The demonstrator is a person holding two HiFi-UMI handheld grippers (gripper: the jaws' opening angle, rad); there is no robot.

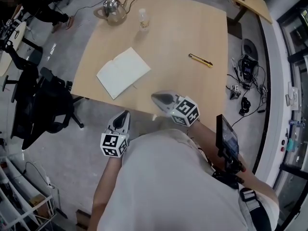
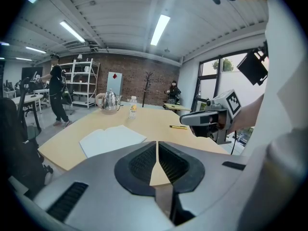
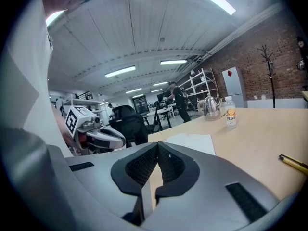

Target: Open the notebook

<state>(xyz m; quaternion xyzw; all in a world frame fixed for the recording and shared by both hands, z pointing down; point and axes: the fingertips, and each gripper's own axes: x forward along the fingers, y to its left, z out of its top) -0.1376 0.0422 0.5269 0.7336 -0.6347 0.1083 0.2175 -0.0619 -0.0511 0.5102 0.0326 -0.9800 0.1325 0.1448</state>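
Observation:
The notebook lies open on the light wooden table, left of centre, with blank white pages facing up. My left gripper hangs just off the table's near edge, its jaws shut and empty. My right gripper hovers over that near edge, also shut with nothing held. Neither touches the notebook. In the left gripper view the closed tips point at the notebook, with the right gripper to the side. In the right gripper view the closed tips sit before the notebook.
A metal kettle and a small bottle stand at the table's far side. A yellow utility knife lies at the right. A black office chair stands left of the table, and cables lie on the floor at right.

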